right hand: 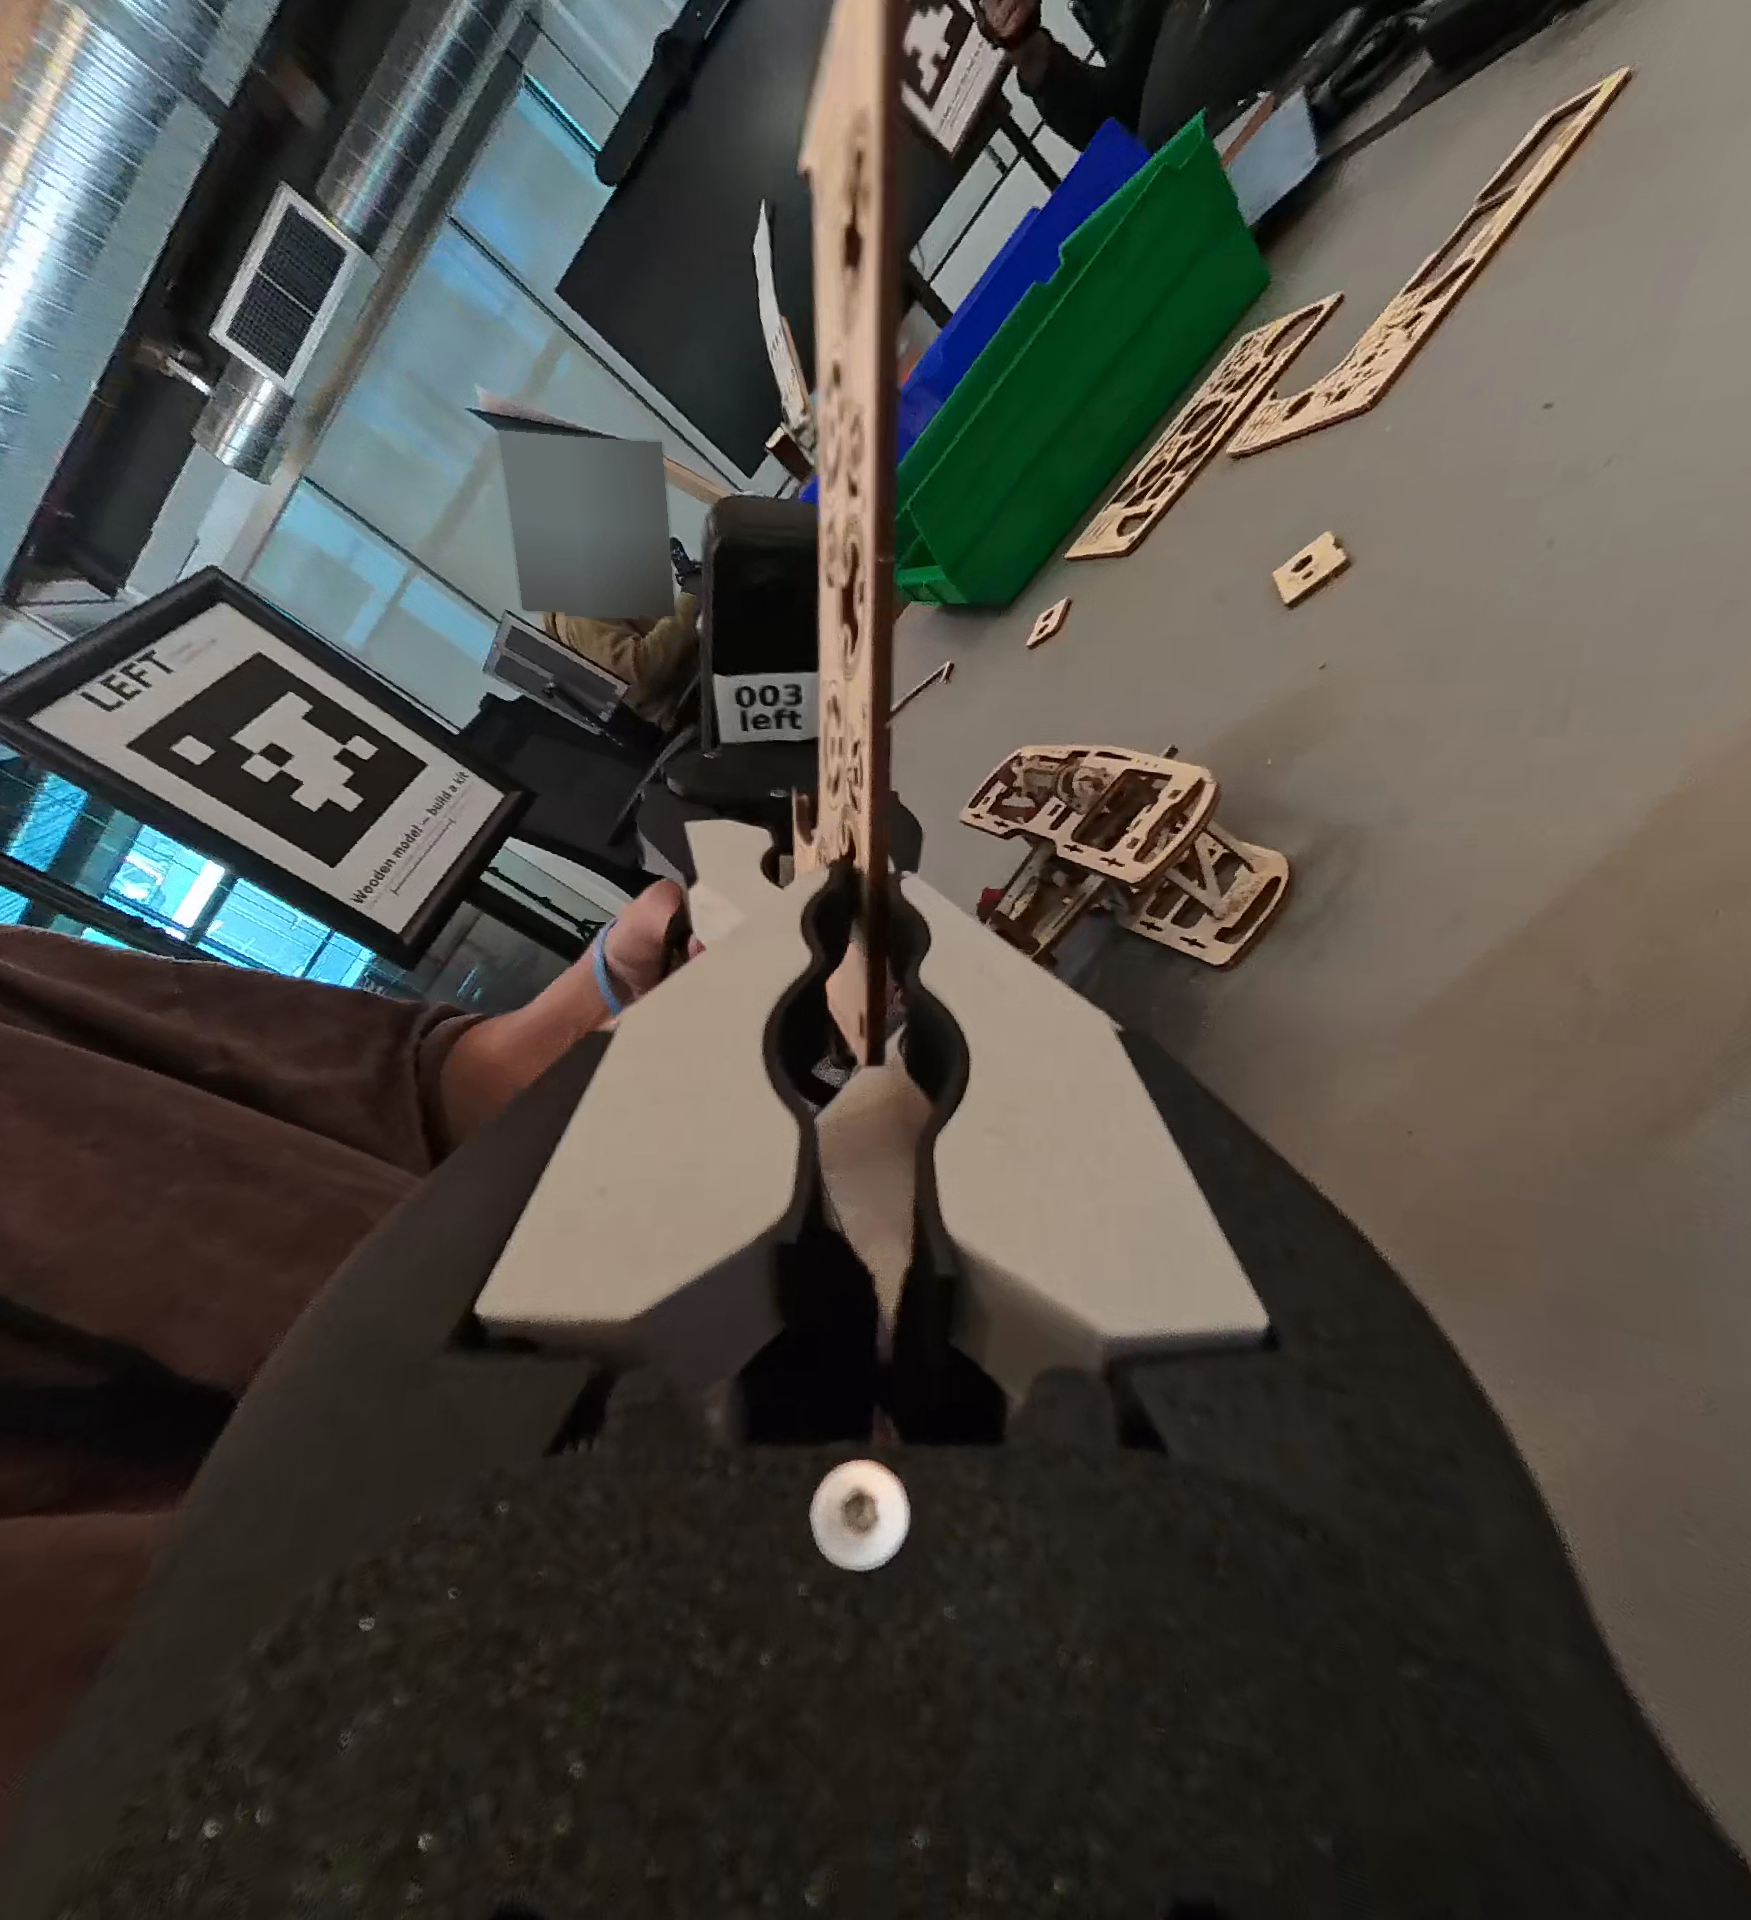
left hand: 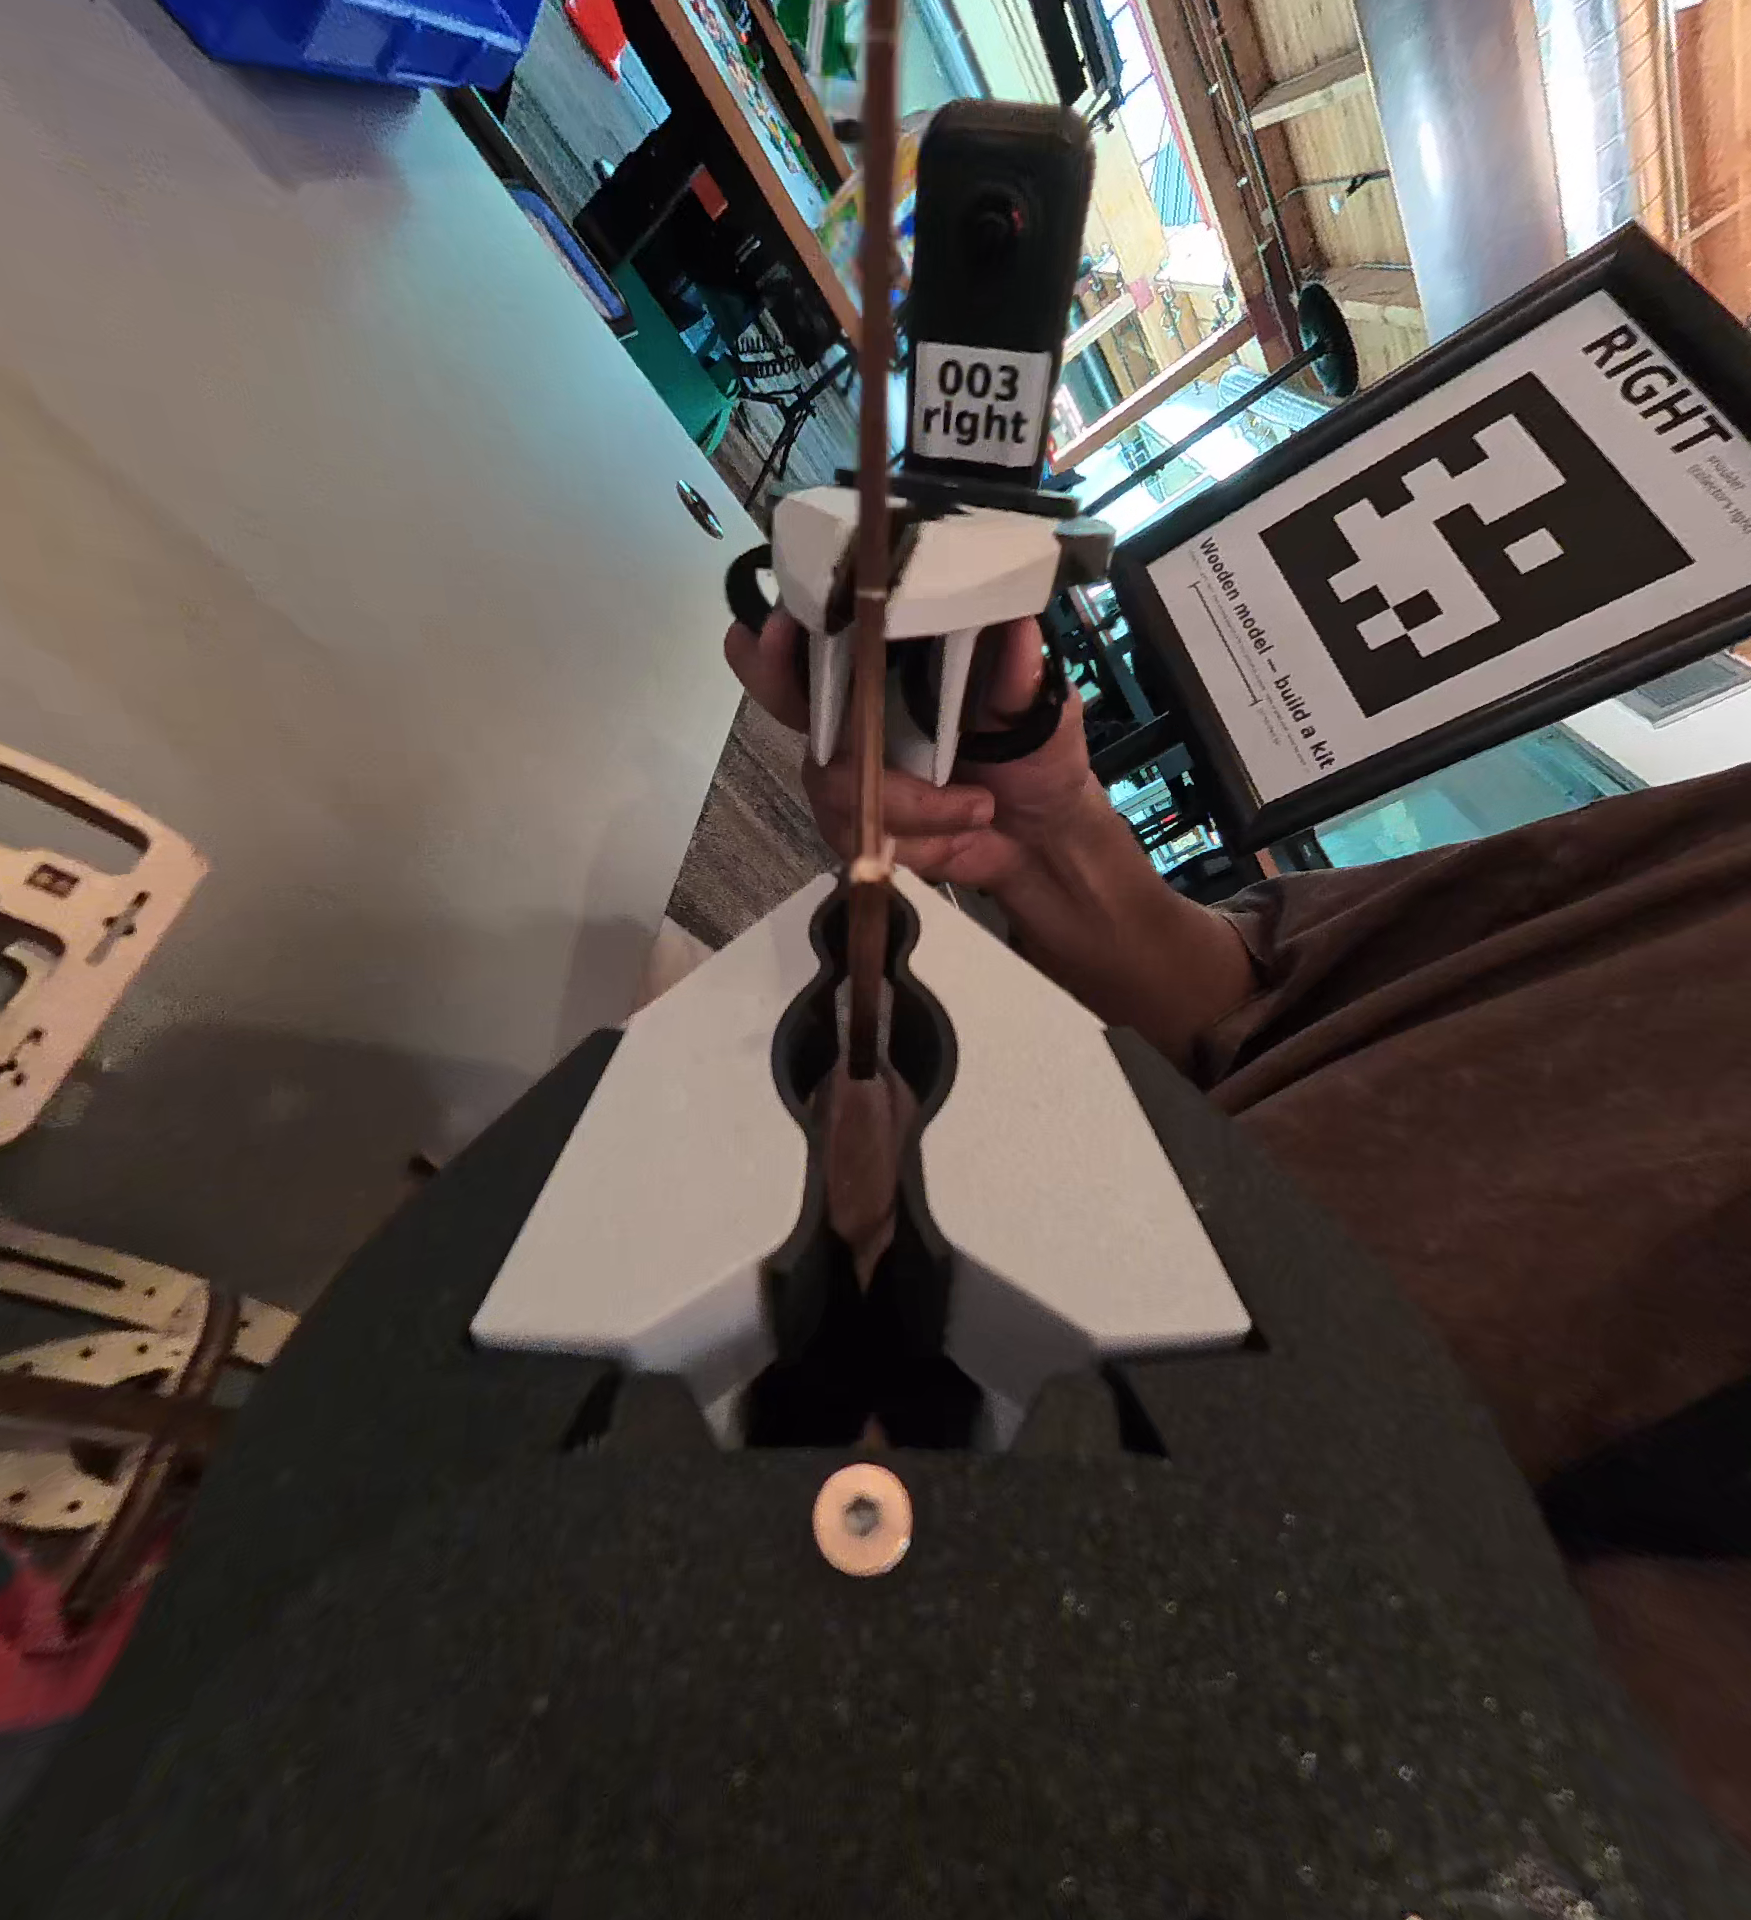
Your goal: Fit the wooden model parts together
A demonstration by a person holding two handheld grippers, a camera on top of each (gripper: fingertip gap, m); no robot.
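I hold a thin laser-cut wooden sheet [right hand: 848, 436] edge-on between both grippers, off the grey table [right hand: 1525, 987]. In the left wrist view it shows as a narrow dark edge [left hand: 869, 416]. My left gripper [left hand: 866, 920] is shut on one end of it. My right gripper [right hand: 860, 899] is shut on the other end. Each gripper faces the other: the right gripper shows in the left wrist view [left hand: 886, 665], the left gripper in the right wrist view [right hand: 746, 831]. A partly built wooden model [right hand: 1131, 842] stands on the table; it also shows in the left wrist view [left hand: 50, 1351].
Punched-out wooden frames [right hand: 1370, 312] and small loose pieces [right hand: 1310, 569] lie on the table. A green bin [right hand: 1079, 416] and a blue bin [left hand: 362, 31] stand at the far side. Framed marker signs [left hand: 1473, 551] [right hand: 247, 748] stand beside a person's brown sleeve [left hand: 1525, 1039].
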